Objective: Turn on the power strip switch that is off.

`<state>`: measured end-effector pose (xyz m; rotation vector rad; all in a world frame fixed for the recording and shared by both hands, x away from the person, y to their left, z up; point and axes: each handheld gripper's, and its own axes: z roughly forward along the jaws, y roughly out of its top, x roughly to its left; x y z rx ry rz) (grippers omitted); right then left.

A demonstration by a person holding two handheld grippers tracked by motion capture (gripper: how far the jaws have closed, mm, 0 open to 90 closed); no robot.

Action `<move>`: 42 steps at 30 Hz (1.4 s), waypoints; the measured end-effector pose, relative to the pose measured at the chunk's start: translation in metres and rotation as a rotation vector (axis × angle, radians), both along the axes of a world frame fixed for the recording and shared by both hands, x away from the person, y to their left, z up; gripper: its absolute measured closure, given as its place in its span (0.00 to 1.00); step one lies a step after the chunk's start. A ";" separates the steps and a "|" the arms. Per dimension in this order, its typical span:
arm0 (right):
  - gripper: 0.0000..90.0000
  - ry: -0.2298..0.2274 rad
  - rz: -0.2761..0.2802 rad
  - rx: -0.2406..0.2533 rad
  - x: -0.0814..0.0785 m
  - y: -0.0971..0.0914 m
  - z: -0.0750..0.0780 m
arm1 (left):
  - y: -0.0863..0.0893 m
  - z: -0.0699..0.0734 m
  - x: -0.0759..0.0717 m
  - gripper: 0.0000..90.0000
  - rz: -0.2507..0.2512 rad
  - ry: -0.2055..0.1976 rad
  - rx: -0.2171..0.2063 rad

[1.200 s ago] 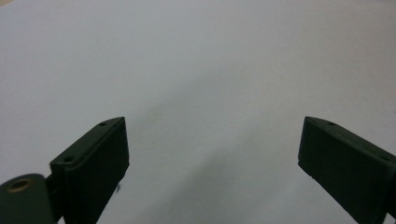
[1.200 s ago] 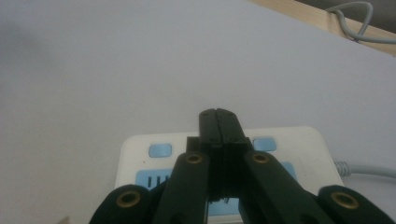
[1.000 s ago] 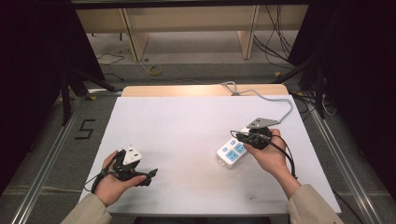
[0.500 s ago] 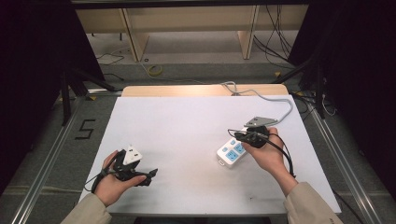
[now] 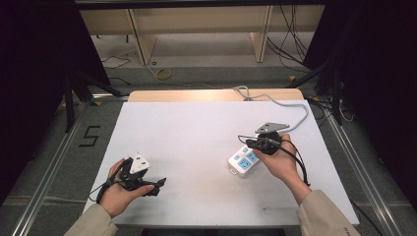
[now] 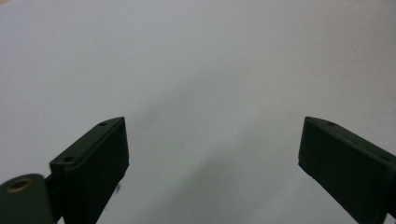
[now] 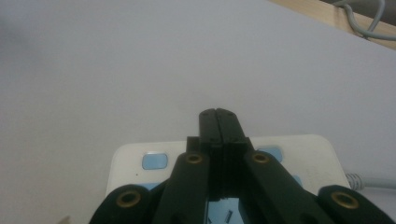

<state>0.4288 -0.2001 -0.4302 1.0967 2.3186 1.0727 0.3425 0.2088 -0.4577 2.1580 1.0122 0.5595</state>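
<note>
A white power strip (image 5: pixel 242 162) with blue sockets lies on the white table (image 5: pixel 196 132), right of the middle. Its grey cable (image 5: pixel 295 110) runs off the far edge. My right gripper (image 5: pixel 251 143) hovers over the strip's far end, jaws pressed together with nothing between them. In the right gripper view the closed jaws (image 7: pixel 218 117) point across the strip (image 7: pixel 135 163); whether they touch it I cannot tell. My left gripper (image 5: pixel 156 186) rests near the front left, held in a hand, jaws wide apart. In its own view the left gripper (image 6: pixel 212 144) stands over bare table.
A small white block (image 5: pixel 139 162) with dark marks sits at the left hand. A strip of bare wood (image 5: pixel 187 95) runs along the table's far edge. Metal rails (image 5: pixel 59 157) flank the table, and shelving (image 5: pixel 196 29) with loose cables stands beyond.
</note>
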 end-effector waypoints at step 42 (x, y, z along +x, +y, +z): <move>1.00 0.083 -0.017 -0.036 0.020 0.008 -0.010 | 0.000 0.000 0.001 0.09 -0.005 -0.003 -0.002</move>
